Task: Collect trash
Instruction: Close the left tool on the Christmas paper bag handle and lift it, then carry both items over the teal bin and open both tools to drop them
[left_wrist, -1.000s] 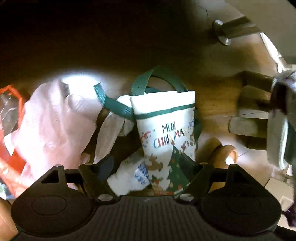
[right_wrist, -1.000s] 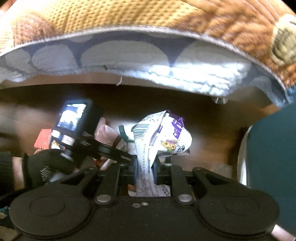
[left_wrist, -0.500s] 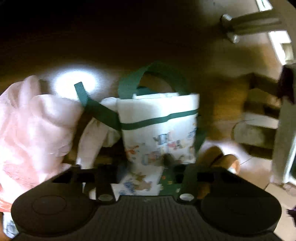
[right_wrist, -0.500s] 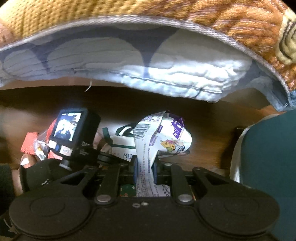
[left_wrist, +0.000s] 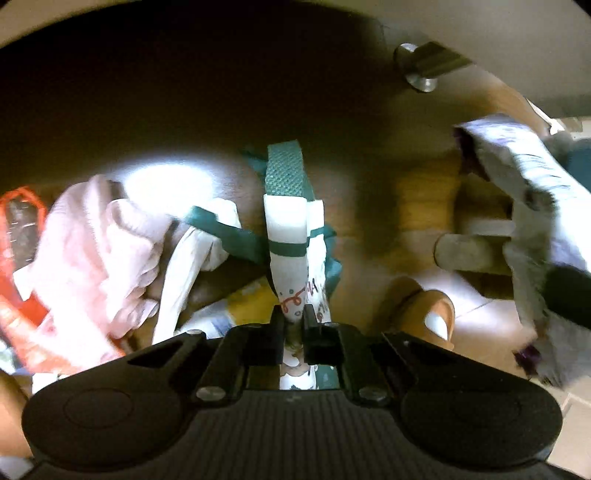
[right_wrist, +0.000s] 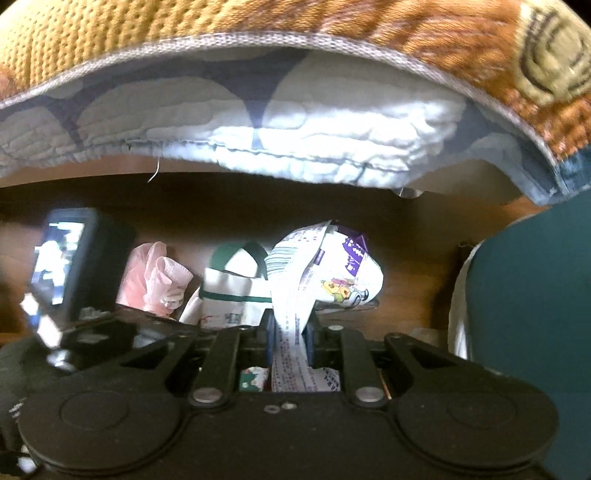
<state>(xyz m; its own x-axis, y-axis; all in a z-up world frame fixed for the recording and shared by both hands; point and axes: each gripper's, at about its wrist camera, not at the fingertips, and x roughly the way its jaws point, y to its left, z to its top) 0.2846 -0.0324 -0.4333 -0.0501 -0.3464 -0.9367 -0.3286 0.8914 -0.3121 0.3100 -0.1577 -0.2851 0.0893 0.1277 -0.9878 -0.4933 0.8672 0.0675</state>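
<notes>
Under the hanging edge of the quilted bedspread (right_wrist: 295, 147) the wooden floor (left_wrist: 424, 192) is dim and crowded, and most of the trouble I can see comes from that.

The biggest risk sits with the small Christmas gift bag (left_wrist: 291, 236). The left gripper (left_wrist: 293, 325) has just been closing, and its jaws are now clamped on the bag's printed white side, squeezing it into a narrow fold. That is a pinch on thin, floppy material low on the bag rather than on the green handle (left_wrist: 284, 173) standing above it. If it is lifted like this, I'd expect the bag to tip, slip out, or spill whatever is inside it.

Next, the pink plastic bag (left_wrist: 92, 251) and a white strip beside it lie just left of the gift bag, touching or nearly so. A loose green strap (left_wrist: 221, 229) runs across toward them, so a pull could drag them along or snag.

The right gripper (right_wrist: 290, 332) has its jaws clamped on a crumpled white-and-purple snack wrapper (right_wrist: 325, 273), held off the floor. Only a thin tail of the wrapper is pinched, with the puffed bulk hanging free, so a quick swing might work it loose.

Smallest, a person's toe (left_wrist: 424, 314) rests near the left gripper and could be bumped.
</notes>
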